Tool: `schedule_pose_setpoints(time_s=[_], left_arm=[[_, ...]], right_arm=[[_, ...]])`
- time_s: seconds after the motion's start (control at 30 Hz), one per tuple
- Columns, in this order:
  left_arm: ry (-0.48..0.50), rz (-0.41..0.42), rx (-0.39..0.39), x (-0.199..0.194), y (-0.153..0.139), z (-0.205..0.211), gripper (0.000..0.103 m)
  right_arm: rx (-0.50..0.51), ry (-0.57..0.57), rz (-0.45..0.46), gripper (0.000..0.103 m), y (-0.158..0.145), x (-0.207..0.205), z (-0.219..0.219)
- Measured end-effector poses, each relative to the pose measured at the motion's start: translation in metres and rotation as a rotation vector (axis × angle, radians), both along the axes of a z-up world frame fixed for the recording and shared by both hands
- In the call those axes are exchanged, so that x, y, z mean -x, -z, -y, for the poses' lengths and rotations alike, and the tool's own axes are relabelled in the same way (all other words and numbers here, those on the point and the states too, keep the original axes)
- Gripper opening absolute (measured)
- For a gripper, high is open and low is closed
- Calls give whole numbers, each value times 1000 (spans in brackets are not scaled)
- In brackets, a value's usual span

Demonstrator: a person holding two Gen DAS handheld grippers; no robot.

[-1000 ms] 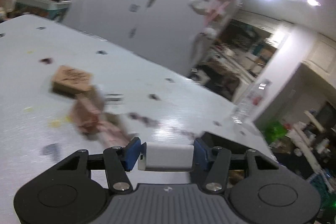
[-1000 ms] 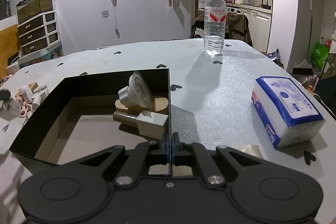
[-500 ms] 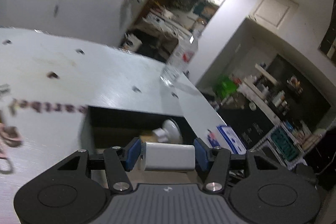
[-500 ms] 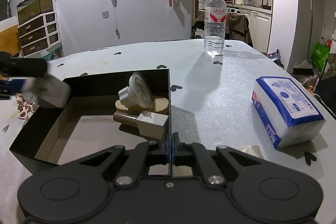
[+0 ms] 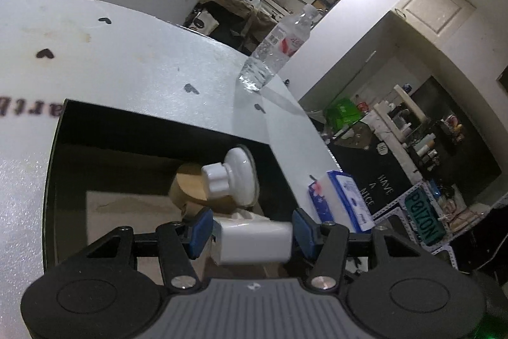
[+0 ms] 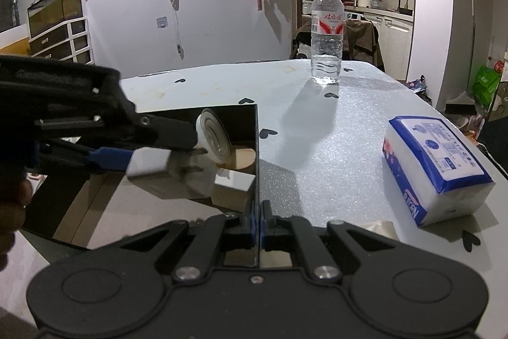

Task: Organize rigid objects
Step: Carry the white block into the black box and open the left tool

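Note:
A black open box lies on the white table. Inside it are a white suction knob, a wooden disc and a white cube. My left gripper hovers over the box's inside with a white charger block between its blue pads. Its jaws are opening, and small gaps show on both sides of the block. My right gripper is shut on the box's right wall at the near corner.
A water bottle stands at the table's far side. A blue and white tissue pack lies right of the box. A hand shows at the left edge. Shelves and kitchen clutter lie beyond the table.
My left gripper swung from the clutter at the table's left to above the box, carrying the white block, and its pads have eased off the block. My right gripper has kept still.

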State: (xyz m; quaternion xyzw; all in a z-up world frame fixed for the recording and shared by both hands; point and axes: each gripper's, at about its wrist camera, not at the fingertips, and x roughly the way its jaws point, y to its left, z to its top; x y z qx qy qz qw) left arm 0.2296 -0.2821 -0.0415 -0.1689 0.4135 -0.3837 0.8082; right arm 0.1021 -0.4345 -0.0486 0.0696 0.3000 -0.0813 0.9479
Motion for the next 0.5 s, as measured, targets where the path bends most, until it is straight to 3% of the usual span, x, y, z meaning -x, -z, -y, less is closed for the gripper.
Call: schedule_pose_setpoints(time_s=[0.1,0.37,0.5], left_arm=[[35,-27,-21,4,0,-2,72],[46,-3,-40,10,-5,-10,80],[56,25,-57,15,-10,-11,89]], right_arm=[[-2,0,0,4,0,0,0],[-2,2,1,4,1,0,1],[-2,2,1,4,1,0,1]])
